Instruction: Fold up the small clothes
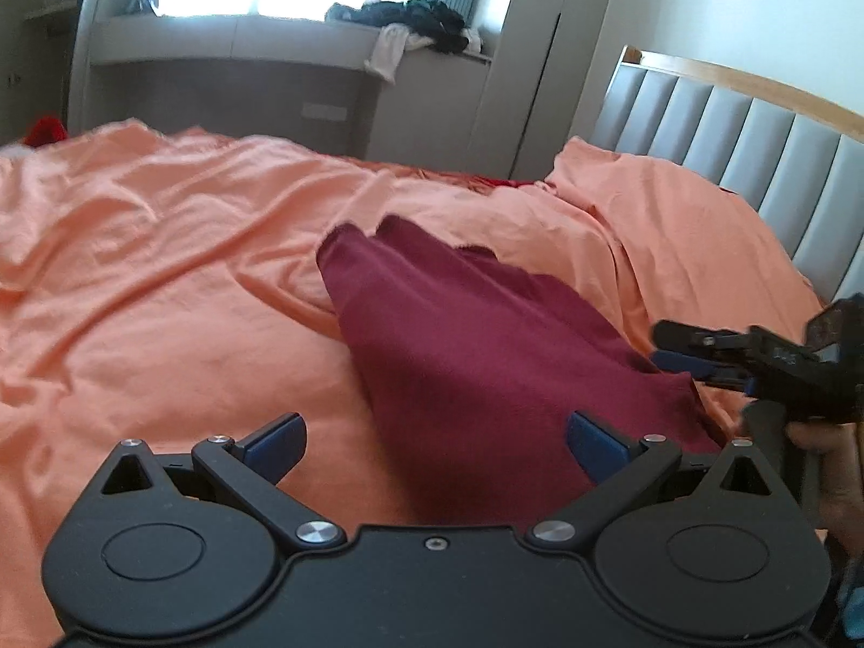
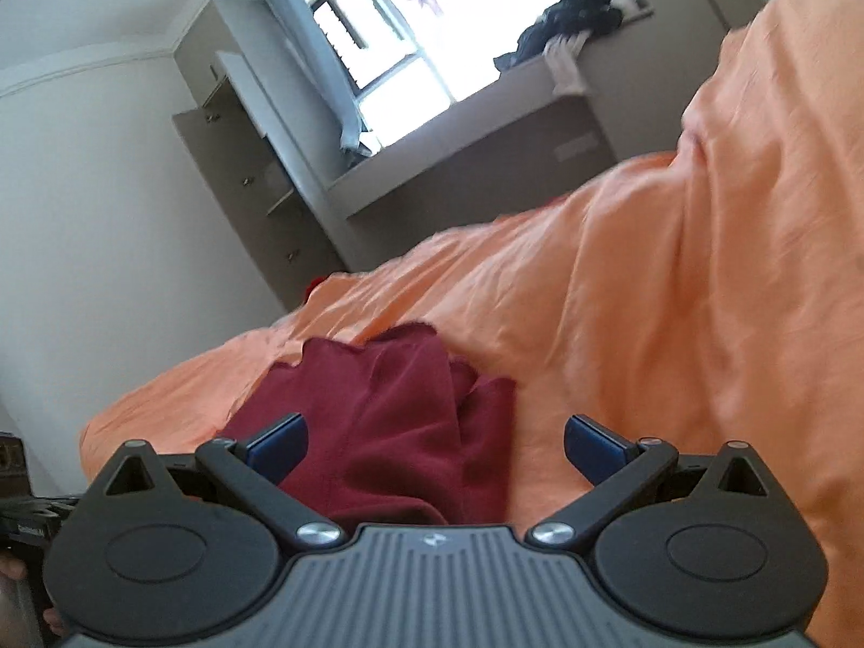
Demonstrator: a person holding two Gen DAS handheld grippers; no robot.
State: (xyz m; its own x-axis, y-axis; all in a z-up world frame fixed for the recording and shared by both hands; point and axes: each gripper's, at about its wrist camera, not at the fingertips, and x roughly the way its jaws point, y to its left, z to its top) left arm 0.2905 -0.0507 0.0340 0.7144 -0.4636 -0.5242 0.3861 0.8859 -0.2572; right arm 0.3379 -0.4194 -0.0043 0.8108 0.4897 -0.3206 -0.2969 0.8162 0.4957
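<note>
A dark red garment (image 1: 464,345) lies in a long rumpled strip on the orange bed sheet (image 1: 162,281). My left gripper (image 1: 434,445) is open and empty, its blue pads straddling the garment's near end just above it. My right gripper (image 1: 675,348) shows at the right edge of the left wrist view, beside the garment's right edge. In the right wrist view the right gripper (image 2: 434,445) is open and empty over the garment (image 2: 399,421), which lies bunched with raw cut edges at its far end.
A grey padded headboard (image 1: 756,140) with a wooden top rail stands at the right. A window bench (image 1: 270,38) behind the bed carries a heap of dark clothes (image 1: 426,21). A red item (image 1: 46,129) sits at the bed's far left. Wardrobes line the wall (image 2: 243,173).
</note>
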